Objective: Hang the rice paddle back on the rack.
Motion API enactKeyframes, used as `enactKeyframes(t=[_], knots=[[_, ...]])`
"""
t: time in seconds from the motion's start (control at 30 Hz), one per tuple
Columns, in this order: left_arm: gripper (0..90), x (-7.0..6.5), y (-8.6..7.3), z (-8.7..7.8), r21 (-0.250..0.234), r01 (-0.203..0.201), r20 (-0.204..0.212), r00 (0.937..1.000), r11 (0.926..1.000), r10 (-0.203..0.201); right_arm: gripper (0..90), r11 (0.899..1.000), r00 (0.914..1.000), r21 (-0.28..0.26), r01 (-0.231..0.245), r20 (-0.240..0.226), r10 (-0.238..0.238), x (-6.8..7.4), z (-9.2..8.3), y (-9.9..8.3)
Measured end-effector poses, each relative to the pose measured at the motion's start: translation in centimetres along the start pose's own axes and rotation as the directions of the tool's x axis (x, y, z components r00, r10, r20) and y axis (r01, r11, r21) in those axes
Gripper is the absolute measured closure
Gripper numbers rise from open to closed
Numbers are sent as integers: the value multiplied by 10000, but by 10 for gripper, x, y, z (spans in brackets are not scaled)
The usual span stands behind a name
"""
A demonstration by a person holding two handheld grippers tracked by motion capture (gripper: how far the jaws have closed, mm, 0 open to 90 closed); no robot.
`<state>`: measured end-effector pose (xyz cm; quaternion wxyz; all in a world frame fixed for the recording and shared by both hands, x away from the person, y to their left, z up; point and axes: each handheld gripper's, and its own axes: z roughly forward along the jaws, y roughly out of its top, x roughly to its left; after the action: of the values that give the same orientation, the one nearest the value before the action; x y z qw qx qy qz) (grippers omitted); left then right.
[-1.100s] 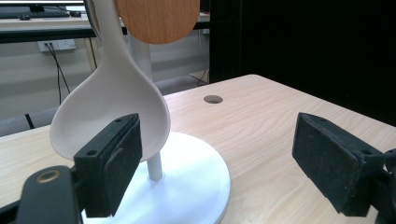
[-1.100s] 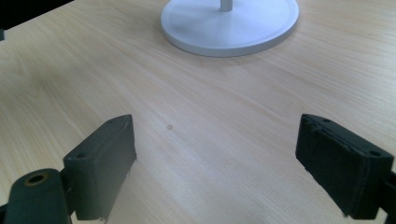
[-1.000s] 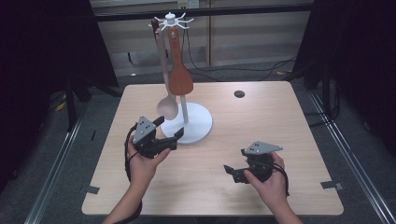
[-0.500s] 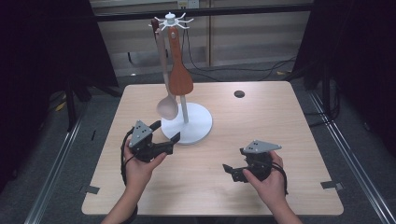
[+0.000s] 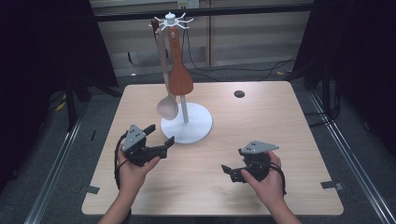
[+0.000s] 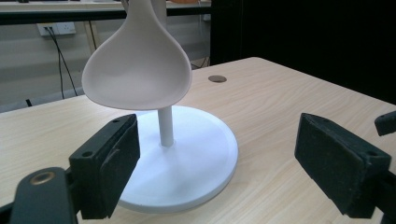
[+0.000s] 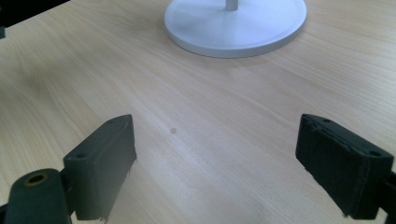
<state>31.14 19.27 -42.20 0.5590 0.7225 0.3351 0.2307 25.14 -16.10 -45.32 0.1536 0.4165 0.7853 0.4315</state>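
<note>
A dark round hole (image 5: 239,94) marks the table (image 5: 280,140).

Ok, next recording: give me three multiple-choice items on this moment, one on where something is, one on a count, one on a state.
1. Where is the pale spoon?
A. lying on the table
B. hanging on the white stand
C. held in a claw

2. How many utensils hang on the stand?
A. one
B. two
C. four

3. How do the left claw's jaws stand?
A. apart, holding nothing
B. closed on the spoon
C. closed on the stand's pole

Answers:
1 B: its bowl hangs above the stand's base.
2 B: the spoon and a brown spatula.
3 A: the left gripper view shows a wide gap between its pads.
</note>
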Motion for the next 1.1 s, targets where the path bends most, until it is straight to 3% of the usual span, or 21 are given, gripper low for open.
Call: enactKeyframes(t=[0.47, 0.73, 0.97, 1.1], knots=[[126, 9, -16, -5, 385, 36, 276, 9996, 9993, -47, 115, 10000, 10000, -25, -11, -43, 11, -3, 4, 2], [110, 15, -27, -5, 909, 192, 166, 9996, 9957, -208, 115, 10000, 10000, -6, 58, -6, -58, -5, 5, 2], [87, 18, -31, -4, 1037, 422, 104, 9990, 9937, -435, 115, 10000, 10000, -7, 65, 67, -64, -6, 5, 1], [80, 18, -34, -3, 1167, 339, 131, 9993, 9926, -357, 115, 10000, 9999, 33, 94, 75, -95, -7, 6, 0]])
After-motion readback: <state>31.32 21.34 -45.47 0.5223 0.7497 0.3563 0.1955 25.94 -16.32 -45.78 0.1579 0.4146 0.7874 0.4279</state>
